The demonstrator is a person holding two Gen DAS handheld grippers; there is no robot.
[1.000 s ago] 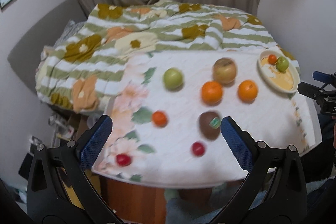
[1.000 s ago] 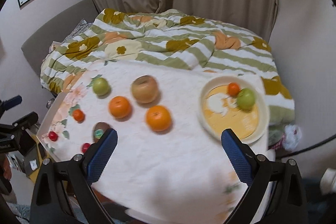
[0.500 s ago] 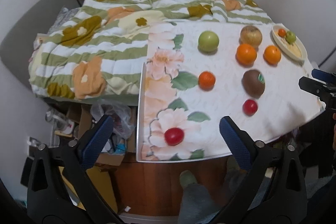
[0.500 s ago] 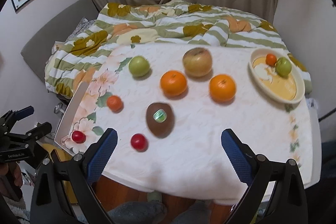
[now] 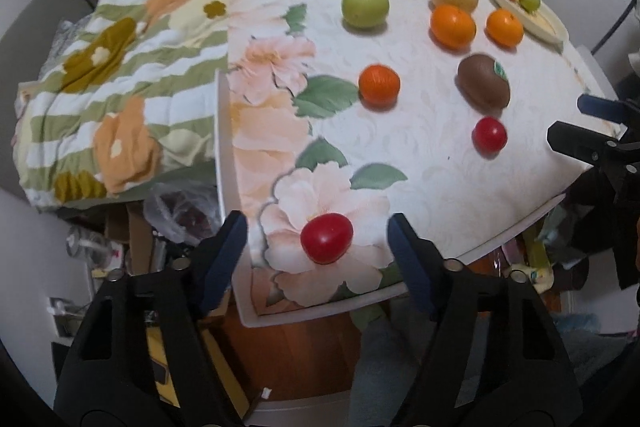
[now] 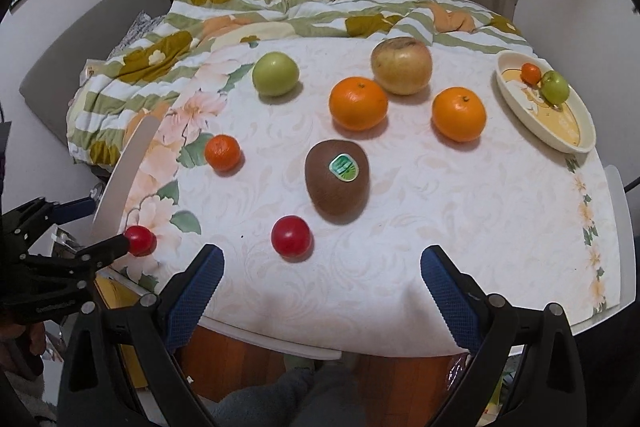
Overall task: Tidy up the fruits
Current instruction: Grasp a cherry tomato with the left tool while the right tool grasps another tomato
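Left hand-held gripper (image 5: 318, 241) is spread wide with a red tomato (image 5: 326, 237) sitting right between its fingers, low in the frame at the bench (image 5: 440, 163) corner. Right hand-held gripper (image 6: 322, 273) is spread too, empty, with another tomato (image 6: 291, 236) just above it and the plate (image 6: 560, 143) at upper right.

On my left tongs (image 5: 318, 241) I note matte black skeletal arms with triangular cut-outs, silver pivot screws and ribbed blue pads (image 5: 226, 247). My right tongs (image 6: 322, 281) match: black frame, silver screws, blue textured pads (image 6: 450, 297).
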